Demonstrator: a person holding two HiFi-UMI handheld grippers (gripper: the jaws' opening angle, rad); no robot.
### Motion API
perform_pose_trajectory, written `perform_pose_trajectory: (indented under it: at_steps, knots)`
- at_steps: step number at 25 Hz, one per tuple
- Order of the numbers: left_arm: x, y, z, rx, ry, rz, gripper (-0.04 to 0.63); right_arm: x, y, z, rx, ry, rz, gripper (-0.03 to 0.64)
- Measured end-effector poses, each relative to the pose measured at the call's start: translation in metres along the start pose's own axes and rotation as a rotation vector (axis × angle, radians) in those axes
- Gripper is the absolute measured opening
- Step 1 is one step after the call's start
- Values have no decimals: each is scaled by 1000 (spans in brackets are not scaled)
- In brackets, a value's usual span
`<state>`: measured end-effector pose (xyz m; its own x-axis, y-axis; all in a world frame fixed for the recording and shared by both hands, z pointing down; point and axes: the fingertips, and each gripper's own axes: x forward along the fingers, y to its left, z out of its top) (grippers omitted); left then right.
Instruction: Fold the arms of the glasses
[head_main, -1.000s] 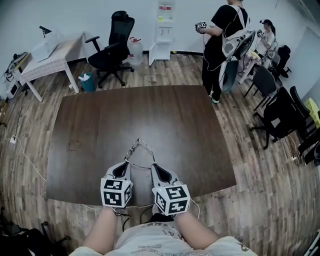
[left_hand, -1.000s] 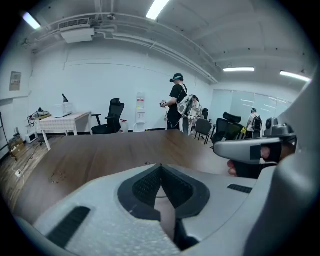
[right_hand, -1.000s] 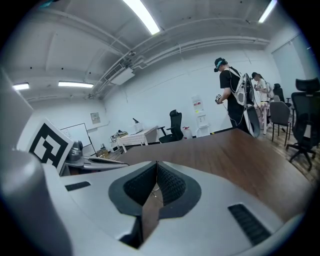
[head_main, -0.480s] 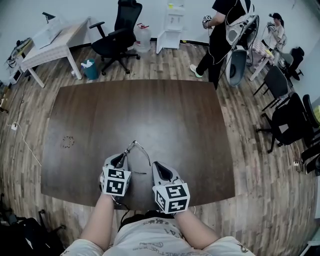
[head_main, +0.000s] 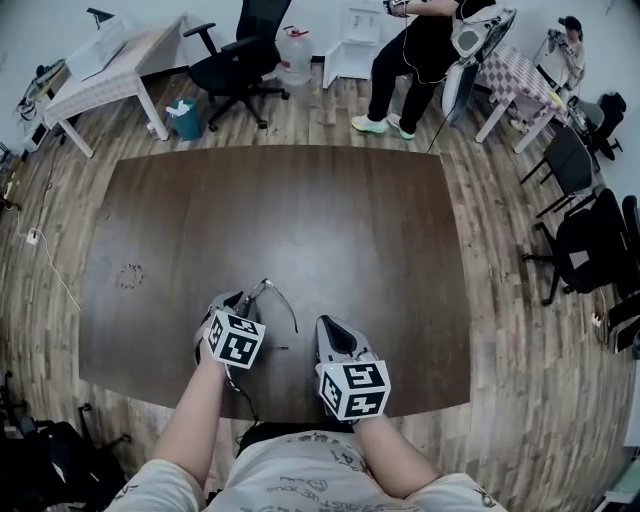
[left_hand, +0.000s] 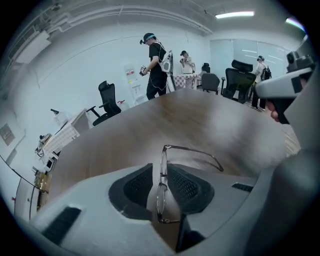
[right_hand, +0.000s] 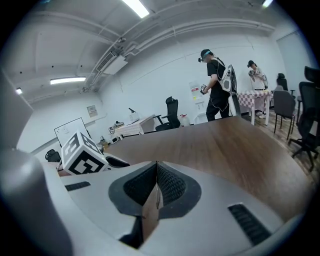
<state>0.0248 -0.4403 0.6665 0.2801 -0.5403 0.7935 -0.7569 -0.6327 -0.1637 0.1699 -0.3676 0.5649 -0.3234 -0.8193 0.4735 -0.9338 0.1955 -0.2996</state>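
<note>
The thin metal-framed glasses (head_main: 268, 293) are near the front of the dark table, edge-on between the pads of my left gripper (head_main: 240, 302). In the left gripper view the glasses (left_hand: 160, 186) stand in the gap with one arm swung out to the right. My left gripper (left_hand: 159, 169) has its jaws opening, and table shows between the left pad and the frame. My right gripper (head_main: 330, 328) is to the right of the glasses, apart from them. My right gripper (right_hand: 156, 167) is shut, with nothing between its pads.
The brown table (head_main: 330, 210) extends far ahead, with a faint ring mark (head_main: 130, 275) at its left. A person (head_main: 415, 45) stands beyond the far edge. A black office chair (head_main: 240, 60) and a white desk (head_main: 110, 70) stand at the back left, and more chairs (head_main: 580, 240) at the right.
Both grippers came down and back toward the near table edge. The left one tilted over with the glasses. The right one has drawn away from them. The standing person stepped left.
</note>
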Motion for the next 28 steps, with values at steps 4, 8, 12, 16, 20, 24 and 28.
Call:
perform_pose_trajectory:
  at_steps: [4, 8, 12, 16, 20, 24, 28]
  knots:
    - [19, 0, -14, 51, 108, -23, 92, 6, -7, -1, 6, 20, -1, 15]
    - [29, 3, -21, 68, 166, -32, 92, 10, -20, 3, 28, 19, -25, 15]
    - [35, 3, -30, 59, 216, -40, 92, 10, -31, 2, 47, 30, -45, 15]
    - [37, -1, -32, -5, 222, -80, 70, 9, -35, 2, 54, 28, -53, 15]
    - [33, -4, -29, -66, 182, -106, 55, 9, -33, -4, 46, 40, -49, 15]
    - [23, -5, -18, -98, 129, -108, 46, 5, -28, -2, 27, 36, -38, 15]
    - [9, -3, -7, -133, 63, -99, 40, 3, -20, 0, 13, 33, -29, 15]
